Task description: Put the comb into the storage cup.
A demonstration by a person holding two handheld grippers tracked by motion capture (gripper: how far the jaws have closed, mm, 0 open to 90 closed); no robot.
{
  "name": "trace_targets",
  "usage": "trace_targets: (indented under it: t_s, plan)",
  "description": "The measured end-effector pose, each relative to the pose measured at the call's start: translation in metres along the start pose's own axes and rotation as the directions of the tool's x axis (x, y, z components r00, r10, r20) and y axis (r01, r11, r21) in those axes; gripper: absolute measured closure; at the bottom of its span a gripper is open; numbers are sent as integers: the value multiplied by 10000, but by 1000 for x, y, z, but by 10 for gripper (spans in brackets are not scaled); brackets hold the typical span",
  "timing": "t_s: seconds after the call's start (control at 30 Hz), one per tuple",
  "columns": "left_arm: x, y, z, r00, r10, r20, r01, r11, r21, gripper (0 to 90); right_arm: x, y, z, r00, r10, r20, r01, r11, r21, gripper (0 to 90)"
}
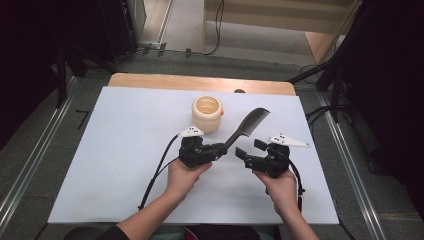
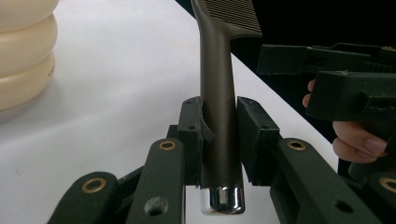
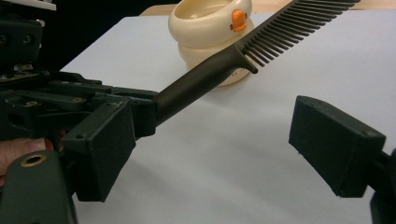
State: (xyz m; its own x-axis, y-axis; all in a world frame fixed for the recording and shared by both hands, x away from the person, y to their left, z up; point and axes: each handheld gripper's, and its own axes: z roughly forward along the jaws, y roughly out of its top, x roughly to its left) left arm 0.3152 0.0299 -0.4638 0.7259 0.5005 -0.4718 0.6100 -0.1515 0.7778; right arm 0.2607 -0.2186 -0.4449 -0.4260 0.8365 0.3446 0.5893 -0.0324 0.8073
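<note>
The left tool (image 1: 220, 148) already clamps the comb (image 1: 248, 123) by its handle (right tool (image 1: 246, 152) gaping, empty), with the cream cup (image 1: 207, 113) just beyond likely awaiting it.

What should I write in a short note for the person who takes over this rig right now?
Left gripper: shut on the dark comb by its handle, comb lifted and pointing up and away.
Right gripper: open, holding nothing, beside the comb handle.
Cream ribbed cup: upright on the white table, just beyond the grippers.
Done: comb picked up.
Left: probably place the comb in the cup, or pass it to the right gripper.
</note>
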Motion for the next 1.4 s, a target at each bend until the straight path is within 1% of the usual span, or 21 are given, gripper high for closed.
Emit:
trace_targets:
  t_s: [0.1,0.4,0.63,0.83,0.9,1.17,1.27,1.4]
  plan:
    - [0,-1,1,10000,48,-27,-48,10000,-5,733,0,0,3,10000,-5,19,5,10000,-35,125]
    - [-1,-2,3,10000,67,8,-67,10000,28,733,2,2,11,9997,250,-64,-250,9997,-38,126]
    - [-5,-3,6,9999,158,-5,-158,9999,-39,733,2,4,17,9992,391,-25,-391,9992,-42,126]
    - [-7,-4,8,9999,160,29,-160,9999,-56,733,1,6,24,9989,474,7,-474,9989,-6,136]
    - [-8,-4,9,9998,182,12,-182,9998,-79,732,0,7,26,9985,556,-13,-556,9984,27,173]
    - [-9,-6,10,9997,254,-4,-254,9996,-154,732,-2,11,34,9957,921,-60,-919,9955,212,255]
    - [-10,-7,10,9997,250,-55,-251,9995,-206,733,-3,12,36,9935,1137,-78,-1134,9930,341,303]
    - [-9,-8,10,9998,195,-67,-197,9994,-301,732,-3,14,37,9906,1369,41,-1369,9894,476,374]
